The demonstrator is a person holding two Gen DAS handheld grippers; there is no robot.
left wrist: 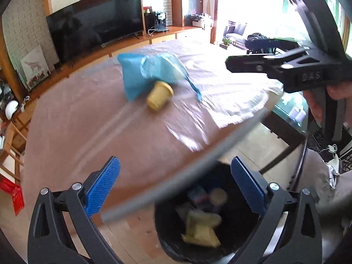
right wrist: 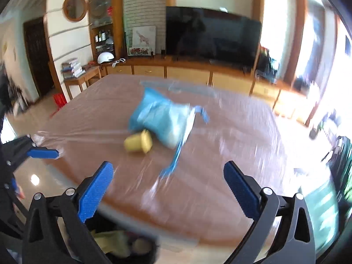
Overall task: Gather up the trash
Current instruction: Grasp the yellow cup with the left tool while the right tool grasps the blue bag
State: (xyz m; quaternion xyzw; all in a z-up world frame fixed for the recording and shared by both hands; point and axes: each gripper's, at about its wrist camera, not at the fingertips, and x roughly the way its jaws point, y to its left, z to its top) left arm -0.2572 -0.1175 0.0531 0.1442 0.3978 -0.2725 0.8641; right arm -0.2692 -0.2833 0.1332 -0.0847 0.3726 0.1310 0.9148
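Observation:
A yellow paper cup (left wrist: pixel 160 96) lies on its side on the brown table (left wrist: pixel 88 118), touching a crumpled blue plastic bag (left wrist: pixel 145 74). Both also show in the right wrist view, the cup (right wrist: pixel 138 142) and the bag (right wrist: pixel 162 118). A black trash bin (left wrist: pixel 204 215) stands below the table's near edge and holds yellow wrappers and other trash. My left gripper (left wrist: pixel 176 187) is open and empty above the bin and the table edge. My right gripper (right wrist: pixel 168 189) is open and empty, over the near table edge; it also shows in the left wrist view (left wrist: pixel 275 66).
The table is covered with clear plastic film (right wrist: pixel 220 132). A TV (left wrist: pixel 96 26) stands on a long wooden cabinet (right wrist: pixel 187 72) behind it. A small side table with books (right wrist: pixel 77 72) is at the left. Bright windows are at the right.

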